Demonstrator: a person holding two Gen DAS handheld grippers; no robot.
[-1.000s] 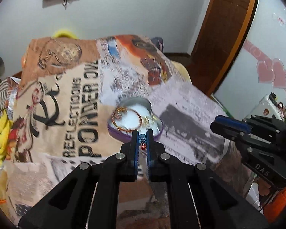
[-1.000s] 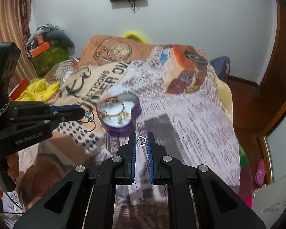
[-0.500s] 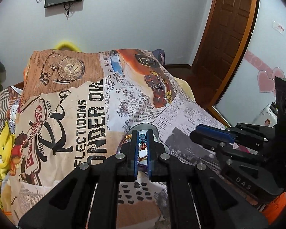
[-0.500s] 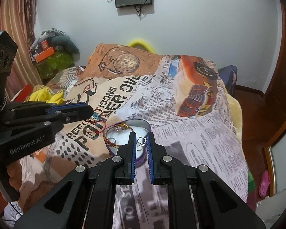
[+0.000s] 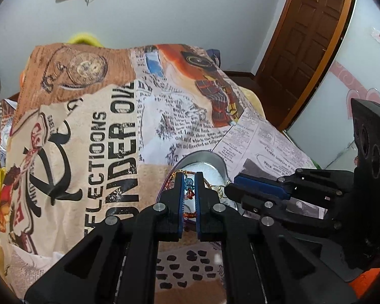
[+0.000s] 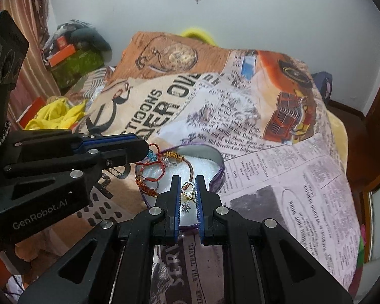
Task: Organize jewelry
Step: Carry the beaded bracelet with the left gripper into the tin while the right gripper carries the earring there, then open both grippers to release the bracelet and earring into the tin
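A purple heart-shaped tin [image 6: 219, 171] with a white lining lies open on the bed; it also shows in the left wrist view [image 5: 216, 160]. Bracelets [image 6: 173, 155] and a snowflake charm [image 6: 185, 208] lie inside it. My left gripper [image 5: 189, 181] is shut on a red thread bracelet with a blue bead [image 5: 189, 185], held over the tin's left rim; the gripper also shows in the right wrist view [image 6: 145, 149]. My right gripper [image 6: 188, 183] is shut on a small silver ring [image 6: 188, 187] over the tin; it also shows in the left wrist view [image 5: 234, 187].
The bed is covered by a newspaper-print blanket [image 6: 278, 157]. Yellow cloth [image 6: 54, 115] and boxes [image 6: 63, 50] lie at the left. A wooden door [image 5: 309, 38] stands at the right, beyond the bed's edge.
Both grippers have moved forward over the tin with their pieces still held. The tin now sits right under the fingertips.
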